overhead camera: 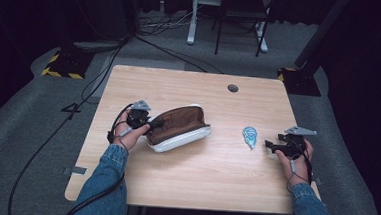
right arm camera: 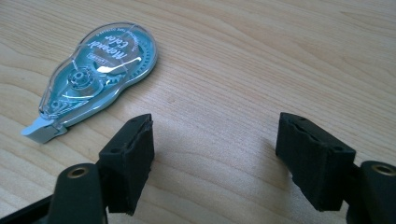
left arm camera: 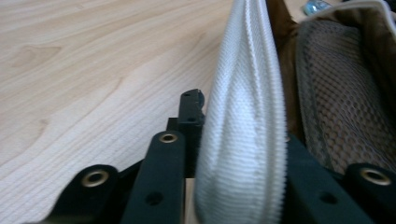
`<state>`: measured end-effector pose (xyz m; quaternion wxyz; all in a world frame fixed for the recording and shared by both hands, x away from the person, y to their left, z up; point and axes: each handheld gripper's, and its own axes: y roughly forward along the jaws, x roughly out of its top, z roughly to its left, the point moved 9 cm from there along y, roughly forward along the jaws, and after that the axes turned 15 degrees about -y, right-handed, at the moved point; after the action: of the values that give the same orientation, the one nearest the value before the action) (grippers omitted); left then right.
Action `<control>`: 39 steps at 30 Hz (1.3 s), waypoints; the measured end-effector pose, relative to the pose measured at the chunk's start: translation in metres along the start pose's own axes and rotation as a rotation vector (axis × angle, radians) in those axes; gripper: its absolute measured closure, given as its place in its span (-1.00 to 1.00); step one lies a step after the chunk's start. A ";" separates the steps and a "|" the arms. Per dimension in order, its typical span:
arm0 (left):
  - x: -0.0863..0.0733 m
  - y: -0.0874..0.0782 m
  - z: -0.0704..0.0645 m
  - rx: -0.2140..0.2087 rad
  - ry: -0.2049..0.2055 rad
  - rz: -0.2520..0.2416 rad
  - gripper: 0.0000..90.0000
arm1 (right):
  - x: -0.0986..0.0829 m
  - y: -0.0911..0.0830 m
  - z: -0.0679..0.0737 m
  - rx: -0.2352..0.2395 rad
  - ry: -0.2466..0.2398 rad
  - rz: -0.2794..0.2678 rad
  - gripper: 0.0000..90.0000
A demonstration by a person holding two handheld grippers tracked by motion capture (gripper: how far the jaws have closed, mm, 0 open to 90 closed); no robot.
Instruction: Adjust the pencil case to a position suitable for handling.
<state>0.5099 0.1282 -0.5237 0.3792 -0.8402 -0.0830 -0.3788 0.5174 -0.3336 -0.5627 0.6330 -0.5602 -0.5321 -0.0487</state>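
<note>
An open pencil pouch (overhead camera: pixel 179 129), white outside and brown inside, lies left of the table's middle. My left gripper (overhead camera: pixel 152 123) is shut on its near white rim (left arm camera: pixel 243 84); the left gripper view has one jaw outside the fabric and the other inside, beside a mesh pocket (left arm camera: pixel 341 107). A clear blue correction tape roller (overhead camera: pixel 249 136) lies flat to the right of the pouch. My right gripper (overhead camera: pixel 270 146) rests just right of it, open, with bare wood between its jaws. In the right gripper view the roller (right arm camera: pixel 98 70) lies ahead and left of that gripper (right arm camera: pixel 217 140).
The wooden table (overhead camera: pixel 199 183) has a cable hole (overhead camera: pixel 233 88) near its far edge. Cables trail from both grippers off the near edge. Beyond the table are floor cables, a stand base (overhead camera: pixel 63 64) and desk legs.
</note>
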 end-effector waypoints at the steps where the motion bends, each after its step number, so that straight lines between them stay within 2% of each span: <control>1: -0.001 0.000 -0.001 -0.005 -0.004 0.004 0.80 | 0.000 0.000 0.000 0.000 0.000 0.000 -0.37; 6: -0.001 -0.002 -0.005 -0.022 -0.029 0.007 0.86 | 0.000 0.000 0.000 0.000 0.000 0.000 -0.37; 12: 0.001 -0.005 -0.011 -0.026 -0.012 0.001 0.87 | 0.000 0.000 0.000 0.001 0.000 0.000 -0.36; 18: 0.003 -0.009 -0.020 -0.038 -0.026 0.000 0.88 | 0.000 0.000 0.000 0.001 -0.001 -0.001 -0.36; 26: 0.005 -0.014 -0.038 -0.069 0.003 0.000 0.88 | 0.000 0.000 0.000 0.002 -0.002 -0.002 -0.36; 30: 0.006 -0.019 -0.051 -0.084 0.035 0.011 0.88 | 0.000 0.000 0.000 0.002 -0.001 -0.002 -0.35; 35: 0.006 -0.023 -0.062 -0.102 0.042 0.013 0.88 | 0.000 0.000 0.000 0.002 -0.002 -0.002 -0.35; 39: 0.005 -0.024 -0.072 -0.118 0.065 0.023 0.88 | 0.000 0.000 0.000 0.002 -0.001 -0.002 -0.35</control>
<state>0.4617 0.0933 -0.4757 0.3359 -0.8491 -0.0387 -0.4059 0.5173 -0.3333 -0.5626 0.6332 -0.5588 -0.5333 -0.0485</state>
